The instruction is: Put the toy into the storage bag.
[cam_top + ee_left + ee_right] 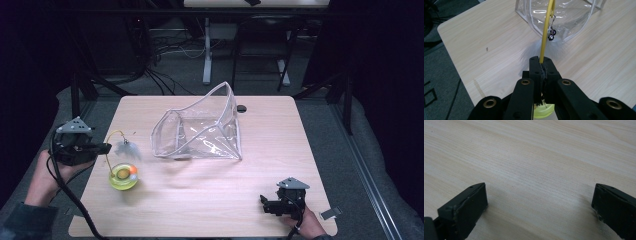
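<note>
My left gripper is shut on a thin yellow wand at the table's left side. The wand arcs over and carries a grey-white feather tuft and small dark bells. Its foot joins a yellow-green round base with an orange ball in it, resting on the table. A clear plastic pouch with white edging stands open at the table's middle, right of the feather. My right gripper rests open low over the bare wood near the front right; its fingers are wide apart.
The light wooden table has a dark round hole behind the pouch. A small metal clip lies at the front right corner. Dark floor, cables and table legs lie beyond the far edge.
</note>
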`<state>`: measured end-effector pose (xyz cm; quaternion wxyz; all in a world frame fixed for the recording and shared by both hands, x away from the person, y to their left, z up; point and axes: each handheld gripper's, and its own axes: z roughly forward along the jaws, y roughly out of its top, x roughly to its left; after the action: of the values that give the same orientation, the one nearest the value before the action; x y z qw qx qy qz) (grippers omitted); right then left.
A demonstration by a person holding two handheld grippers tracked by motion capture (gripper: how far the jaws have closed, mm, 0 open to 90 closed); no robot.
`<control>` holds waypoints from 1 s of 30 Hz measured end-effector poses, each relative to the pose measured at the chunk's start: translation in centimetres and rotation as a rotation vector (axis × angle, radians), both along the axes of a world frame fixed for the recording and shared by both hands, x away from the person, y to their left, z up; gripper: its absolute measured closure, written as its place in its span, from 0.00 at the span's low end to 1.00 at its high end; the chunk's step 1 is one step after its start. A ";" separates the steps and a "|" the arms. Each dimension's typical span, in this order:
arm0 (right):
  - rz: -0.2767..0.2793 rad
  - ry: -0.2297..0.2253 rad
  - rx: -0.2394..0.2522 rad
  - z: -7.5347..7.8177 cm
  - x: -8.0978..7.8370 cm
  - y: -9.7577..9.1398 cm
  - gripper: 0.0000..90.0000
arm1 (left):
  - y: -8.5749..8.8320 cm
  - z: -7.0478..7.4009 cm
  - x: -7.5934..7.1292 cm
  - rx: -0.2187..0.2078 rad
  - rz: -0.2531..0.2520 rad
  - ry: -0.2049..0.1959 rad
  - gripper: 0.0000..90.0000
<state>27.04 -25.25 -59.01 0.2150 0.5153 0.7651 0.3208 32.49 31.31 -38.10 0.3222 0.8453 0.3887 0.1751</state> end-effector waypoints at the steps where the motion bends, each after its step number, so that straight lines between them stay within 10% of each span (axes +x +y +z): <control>1: 0.000 0.000 0.000 0.0 0.0 0.0 0.00 | 0.1 0.0 0.2 0.002 0.009 0.004 0.98; 30: 0.000 0.001 -0.002 0.0 0.0 0.0 0.00 | 0.6 1.8 3.0 0.077 0.064 0.010 0.98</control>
<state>27.03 -25.26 -59.00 0.2150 0.5151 0.7657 0.3197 35.45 31.87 -36.34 0.2818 0.8451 0.4099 0.1958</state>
